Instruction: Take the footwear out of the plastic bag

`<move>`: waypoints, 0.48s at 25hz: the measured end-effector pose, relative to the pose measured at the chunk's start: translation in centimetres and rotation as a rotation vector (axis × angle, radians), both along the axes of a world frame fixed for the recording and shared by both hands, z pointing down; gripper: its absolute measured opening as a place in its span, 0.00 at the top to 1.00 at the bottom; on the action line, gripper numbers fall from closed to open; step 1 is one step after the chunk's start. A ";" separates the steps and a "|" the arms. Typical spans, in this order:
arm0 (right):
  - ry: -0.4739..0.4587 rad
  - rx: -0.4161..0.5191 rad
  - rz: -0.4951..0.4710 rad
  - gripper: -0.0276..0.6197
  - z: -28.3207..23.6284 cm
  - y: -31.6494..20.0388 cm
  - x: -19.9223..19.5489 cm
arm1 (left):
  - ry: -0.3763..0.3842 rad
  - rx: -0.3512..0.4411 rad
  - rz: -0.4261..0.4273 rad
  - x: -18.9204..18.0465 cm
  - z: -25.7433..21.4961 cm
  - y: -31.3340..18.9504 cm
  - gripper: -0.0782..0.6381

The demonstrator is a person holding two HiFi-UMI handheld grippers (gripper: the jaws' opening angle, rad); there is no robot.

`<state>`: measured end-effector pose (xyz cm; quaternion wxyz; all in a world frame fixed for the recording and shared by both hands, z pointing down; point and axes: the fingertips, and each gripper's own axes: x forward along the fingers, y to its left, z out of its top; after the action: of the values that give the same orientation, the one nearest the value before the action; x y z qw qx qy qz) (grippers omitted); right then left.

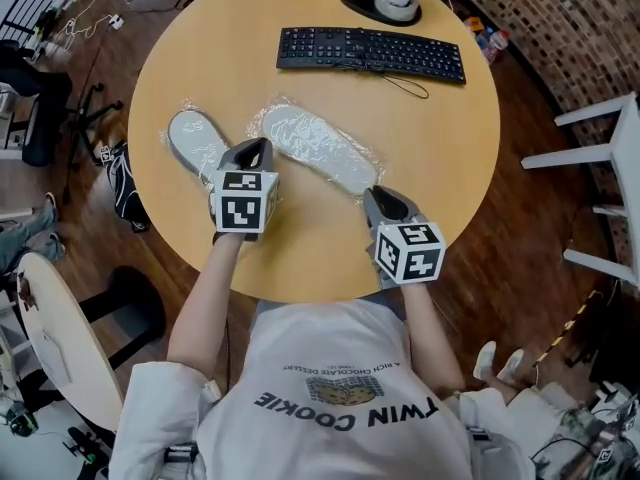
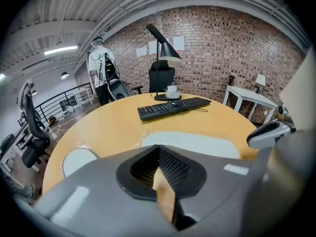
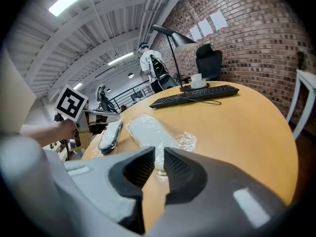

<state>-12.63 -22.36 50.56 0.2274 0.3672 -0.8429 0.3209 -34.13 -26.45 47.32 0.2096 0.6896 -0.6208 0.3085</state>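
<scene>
Two flat pale slippers lie on the round wooden table (image 1: 440,148). The larger one (image 1: 318,148) (image 3: 148,130) is wrapped in a crinkled clear plastic bag. The smaller, grey-rimmed one (image 1: 195,138) (image 2: 76,161) lies to its left with plastic around it. My right gripper (image 1: 375,193) (image 3: 159,154) sits low at the near end of the bag, its jaws a narrow gap apart, with the bag's edge showing through the gap. My left gripper (image 1: 255,148) (image 2: 158,149) hovers between the two slippers, its jaws closed together on nothing.
A black keyboard (image 1: 370,53) and a desk lamp base with a cup (image 1: 385,3) stand at the table's far side. White chairs stand at the right (image 1: 610,178) and near left (image 1: 60,338). A person (image 2: 101,68) stands far behind the table.
</scene>
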 end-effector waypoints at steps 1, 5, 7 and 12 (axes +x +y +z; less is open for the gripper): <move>0.003 -0.005 0.009 0.89 0.2 -0.1 -0.1 | -0.008 -0.007 0.010 -0.7 0.3 -0.6 0.88; 0.031 -0.014 0.037 0.87 1.1 -0.7 -0.2 | -0.044 -0.044 0.058 -2.7 1.9 -2.7 0.88; 0.024 -0.027 0.056 0.86 1.4 -0.9 -0.1 | -0.060 -0.074 0.077 -3.4 3.2 -3.4 0.88; -0.002 -0.072 0.093 0.82 2.2 -1.0 0.3 | -0.112 -0.142 0.123 -4.6 5.8 -4.4 0.88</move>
<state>-12.37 -23.31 52.76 0.2245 0.3973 -0.8130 0.3616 -38.71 -30.84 53.13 0.2037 0.6915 -0.5647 0.4018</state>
